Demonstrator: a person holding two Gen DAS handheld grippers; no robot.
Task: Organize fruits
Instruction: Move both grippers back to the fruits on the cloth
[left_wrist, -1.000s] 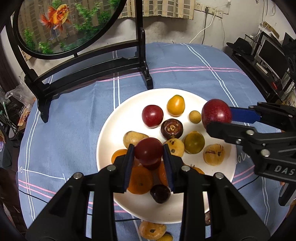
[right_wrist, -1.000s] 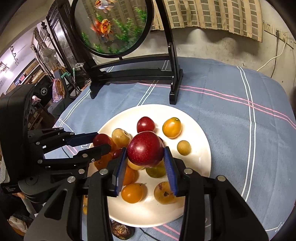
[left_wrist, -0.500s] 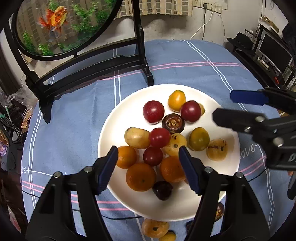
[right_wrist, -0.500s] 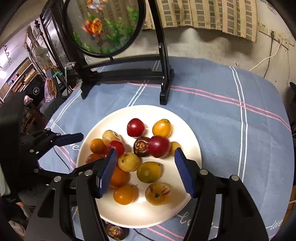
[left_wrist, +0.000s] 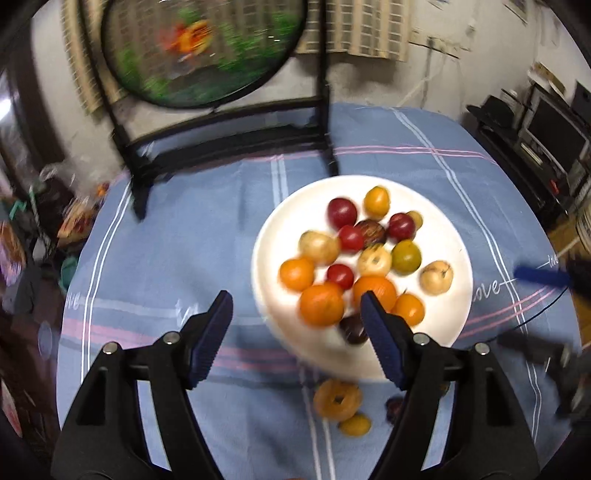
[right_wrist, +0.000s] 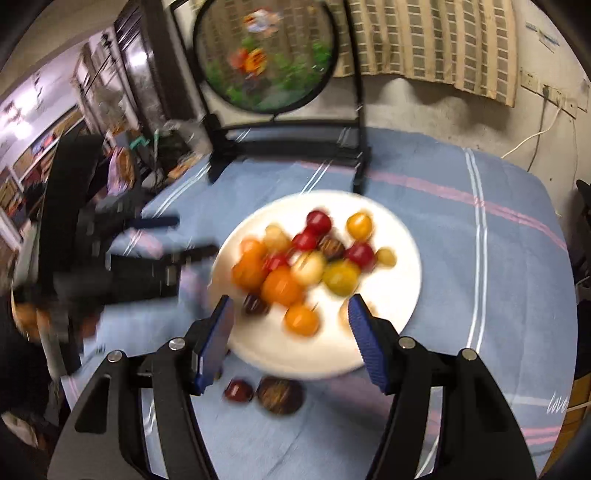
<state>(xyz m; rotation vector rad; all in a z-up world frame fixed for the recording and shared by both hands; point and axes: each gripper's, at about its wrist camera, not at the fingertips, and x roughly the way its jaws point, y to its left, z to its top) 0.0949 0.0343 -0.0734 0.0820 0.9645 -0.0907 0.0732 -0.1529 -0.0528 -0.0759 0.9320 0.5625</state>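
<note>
A white plate on the blue cloth holds several fruits: red ones, oranges, yellow and green ones. My left gripper hangs over the plate's near left rim; its jaws are opening and nothing is between them. My right gripper stands open and bare above the plate's near edge. On the cloth in front of the plate lie a tan fruit, a small yellow one, a small red one and a dark brown one. Both views are blurred.
A round goldfish screen on a black stand rises behind the plate. The striped blue tablecloth covers a round table. Clutter sits off the left edge, and shelves with a monitor are at the right.
Both grippers let go of their red fruits, which now lie on the plate. Both opened wide and drew back from the plate, with the left gripper shifting left.
</note>
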